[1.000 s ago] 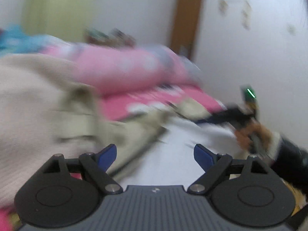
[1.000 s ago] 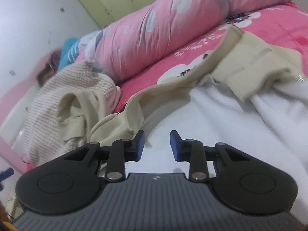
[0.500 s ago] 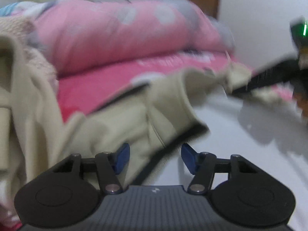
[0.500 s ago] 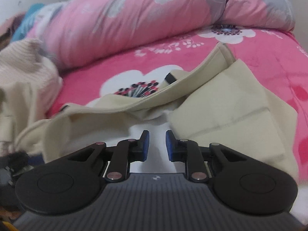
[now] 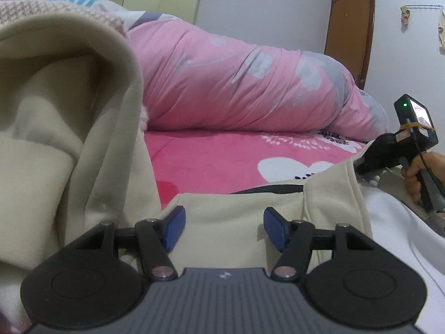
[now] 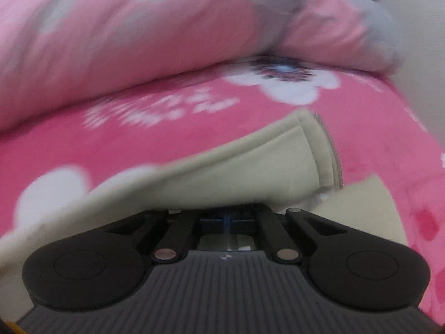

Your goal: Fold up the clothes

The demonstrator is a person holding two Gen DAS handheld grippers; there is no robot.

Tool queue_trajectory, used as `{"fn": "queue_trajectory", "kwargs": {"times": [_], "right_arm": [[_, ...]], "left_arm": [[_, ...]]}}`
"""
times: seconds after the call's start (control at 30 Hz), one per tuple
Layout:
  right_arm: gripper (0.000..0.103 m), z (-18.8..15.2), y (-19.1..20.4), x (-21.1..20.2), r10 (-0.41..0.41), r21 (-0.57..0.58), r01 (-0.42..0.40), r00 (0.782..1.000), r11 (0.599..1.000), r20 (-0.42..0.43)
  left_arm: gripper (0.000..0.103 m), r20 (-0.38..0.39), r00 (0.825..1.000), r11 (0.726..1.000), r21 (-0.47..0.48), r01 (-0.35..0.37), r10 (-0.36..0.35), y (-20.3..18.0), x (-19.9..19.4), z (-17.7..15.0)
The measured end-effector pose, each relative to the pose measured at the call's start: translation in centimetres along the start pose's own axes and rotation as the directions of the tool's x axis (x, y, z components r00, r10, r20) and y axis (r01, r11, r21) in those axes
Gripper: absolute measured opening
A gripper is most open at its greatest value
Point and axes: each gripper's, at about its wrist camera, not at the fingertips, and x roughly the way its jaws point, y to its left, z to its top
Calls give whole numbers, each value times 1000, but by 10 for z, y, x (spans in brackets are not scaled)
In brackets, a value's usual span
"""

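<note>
On pink bed [image 5: 211, 161], left gripper [image 5: 224, 224] jaws wide over cream garment [image 5: 230, 217] edge, right gripper [image 6: 226, 220] pinching its hem.

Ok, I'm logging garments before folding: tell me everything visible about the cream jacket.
The cream jacket looks like soft, thick fleece with a zipper edge. It lies crumpled on the pink floral bedsheet, one part bulging high at left. The right tongs are shut on its edge; the left tongs are open over it.
</note>
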Motion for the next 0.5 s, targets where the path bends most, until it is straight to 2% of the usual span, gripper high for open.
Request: {"fn": "queue_trajectory", "kwargs": {"times": [0.1,0.17,0.2,0.23,0.27,0.3,0.33,0.4,0.5], "right_arm": [[1,-2,-11,-18,75,-68,-76,997,995,-12],[4,-6,-32,-54,129,-70,-129,992,989,-9],[11,-8,-45,-75,158,-52,-158,987,986,-1],[28,-10,-58,-96,187,-34,-186,982,982,8],[38,-14,-74,-121,199,-9,-199,979,980,35],[58,-20,-90,-144,212,8,-213,975,977,63],[64,-27,-105,-164,215,14,-217,973,976,82],[68,-44,-131,-190,162,1,-162,984,987,80],[80,-79,-162,-196,95,-21,-95,996,995,2]], "left_arm": [[65,0,1000,1000,-4,1,-1,0,2,-1],[65,0,1000,1000,-6,0,0,0,3,-1],[65,1,1000,1000,-6,1,-1,0,3,0],[65,1,1000,1000,-8,2,-2,0,2,-1],[65,1,1000,1000,-9,3,-3,1,2,0],[65,2,1000,1000,-11,4,-4,1,2,0],[66,2,1000,1000,-11,5,-5,0,2,0],[67,2,1000,1000,-9,6,-6,0,2,0],[71,6,1000,1000,-10,16,-16,1,1,-1]]}}
